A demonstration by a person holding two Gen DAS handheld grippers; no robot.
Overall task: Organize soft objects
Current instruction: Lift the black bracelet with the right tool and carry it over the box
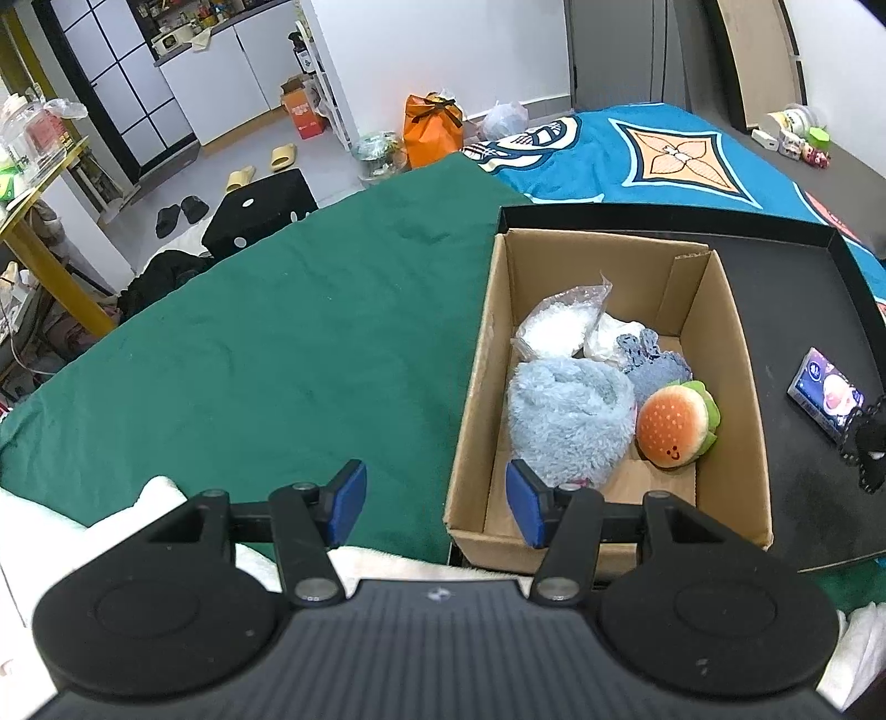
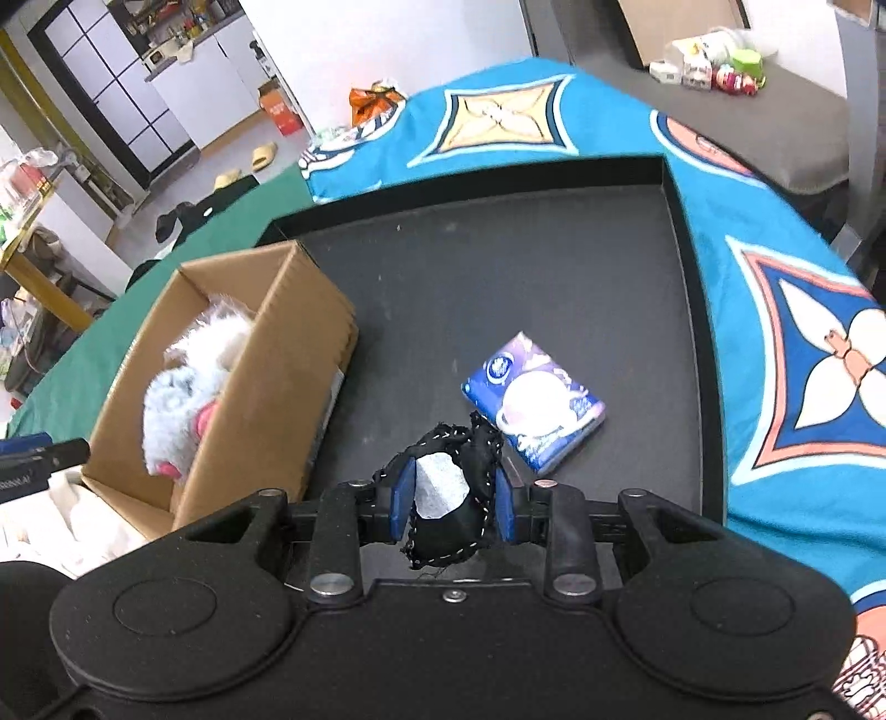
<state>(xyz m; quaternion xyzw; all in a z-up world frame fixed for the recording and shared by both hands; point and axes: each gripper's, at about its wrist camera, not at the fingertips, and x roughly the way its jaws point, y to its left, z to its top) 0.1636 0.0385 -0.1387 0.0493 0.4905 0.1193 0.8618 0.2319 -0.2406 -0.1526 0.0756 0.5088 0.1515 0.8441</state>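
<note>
While our right gripper [image 2: 454,495] clamps the black stitched fabric pouch [image 2: 451,498] above the black tray [image 2: 554,266], only our left wrist view shows our released left gripper [image 1: 437,501] and the orange plush burger [image 1: 675,423] inside the brown cardboard box [image 1: 736,387].

White walls [image 1: 421,50] and pale grey floor [image 1: 232,149]; white cabinets [image 1: 221,72] along the far wall; yellow-legged table [image 1: 39,221] at left; daylight even.

Left claw [image 1: 436,507] agape, right claw [image 2: 454,498] clamped

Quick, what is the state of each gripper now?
Left gripper: open, holding nothing.
Right gripper: closed on a small black stitched fabric toy with a white patch.
</note>
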